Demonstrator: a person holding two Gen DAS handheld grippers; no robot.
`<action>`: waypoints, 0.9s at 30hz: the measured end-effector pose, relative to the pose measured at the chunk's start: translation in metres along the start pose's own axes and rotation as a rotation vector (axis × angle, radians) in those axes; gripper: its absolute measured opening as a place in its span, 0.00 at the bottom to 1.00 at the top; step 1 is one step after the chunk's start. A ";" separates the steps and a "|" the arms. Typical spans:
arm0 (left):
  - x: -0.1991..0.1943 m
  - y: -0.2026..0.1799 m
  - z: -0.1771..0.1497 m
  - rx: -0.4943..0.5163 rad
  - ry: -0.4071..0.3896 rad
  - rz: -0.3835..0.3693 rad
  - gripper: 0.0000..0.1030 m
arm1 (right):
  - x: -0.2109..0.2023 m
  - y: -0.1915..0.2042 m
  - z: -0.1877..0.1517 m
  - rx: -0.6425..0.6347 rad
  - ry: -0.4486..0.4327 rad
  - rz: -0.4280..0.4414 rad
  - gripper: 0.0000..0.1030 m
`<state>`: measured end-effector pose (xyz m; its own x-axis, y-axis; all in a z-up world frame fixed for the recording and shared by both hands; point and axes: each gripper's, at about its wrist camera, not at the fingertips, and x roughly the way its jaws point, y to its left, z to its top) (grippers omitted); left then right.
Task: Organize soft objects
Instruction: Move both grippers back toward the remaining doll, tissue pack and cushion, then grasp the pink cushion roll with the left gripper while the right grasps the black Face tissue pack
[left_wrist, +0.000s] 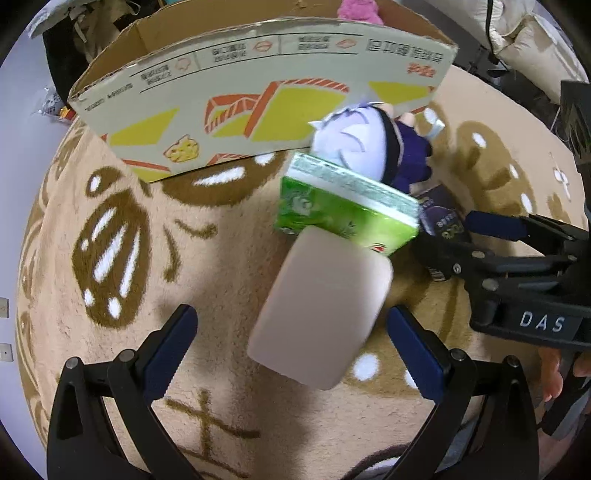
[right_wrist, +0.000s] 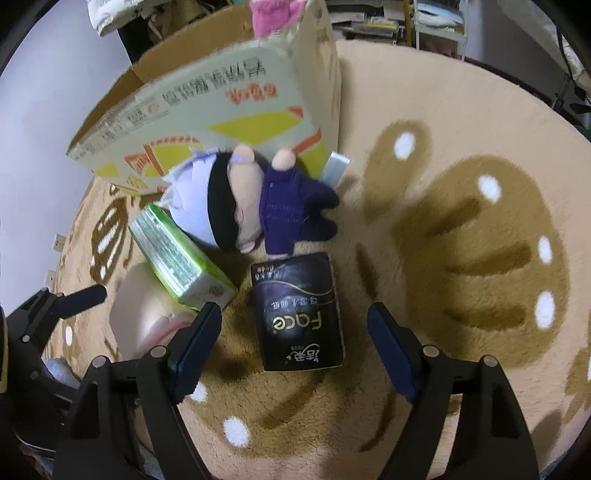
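Observation:
A pale pink tissue pack (left_wrist: 321, 306) lies on the rug between the open fingers of my left gripper (left_wrist: 291, 347), not gripped; it also shows in the right wrist view (right_wrist: 144, 310). A green tissue pack (left_wrist: 343, 206) (right_wrist: 177, 258) leans beside it. A plush doll (right_wrist: 251, 199) (left_wrist: 369, 140) with pale hair and purple clothes lies against the cardboard box (left_wrist: 258, 107) (right_wrist: 221, 122). A black tissue pack (right_wrist: 299, 314) (left_wrist: 441, 218) lies on the rug just ahead of my open, empty right gripper (right_wrist: 295, 339), which also shows in the left wrist view (left_wrist: 476, 236).
A pink soft item (left_wrist: 358, 11) (right_wrist: 273, 14) sticks out of the open box. The tan and brown rug (right_wrist: 461, 240) covers the floor. A sofa (left_wrist: 524, 40) stands at the far right, shelves (right_wrist: 424, 26) behind.

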<state>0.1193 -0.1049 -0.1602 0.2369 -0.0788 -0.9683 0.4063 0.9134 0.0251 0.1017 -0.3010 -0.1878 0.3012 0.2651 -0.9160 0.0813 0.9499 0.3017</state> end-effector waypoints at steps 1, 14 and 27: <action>0.001 0.001 0.001 -0.005 -0.001 -0.001 0.98 | 0.002 0.000 0.000 -0.004 0.006 -0.002 0.83; 0.012 0.013 0.012 -0.010 0.012 -0.035 0.87 | 0.012 0.011 0.004 -0.054 0.014 -0.007 0.63; -0.005 -0.002 0.001 0.038 -0.034 -0.067 0.49 | -0.002 -0.003 0.004 -0.051 -0.019 -0.011 0.50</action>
<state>0.1185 -0.1071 -0.1555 0.2374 -0.1528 -0.9593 0.4550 0.8900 -0.0292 0.1043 -0.3047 -0.1853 0.3189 0.2517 -0.9137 0.0365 0.9601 0.2772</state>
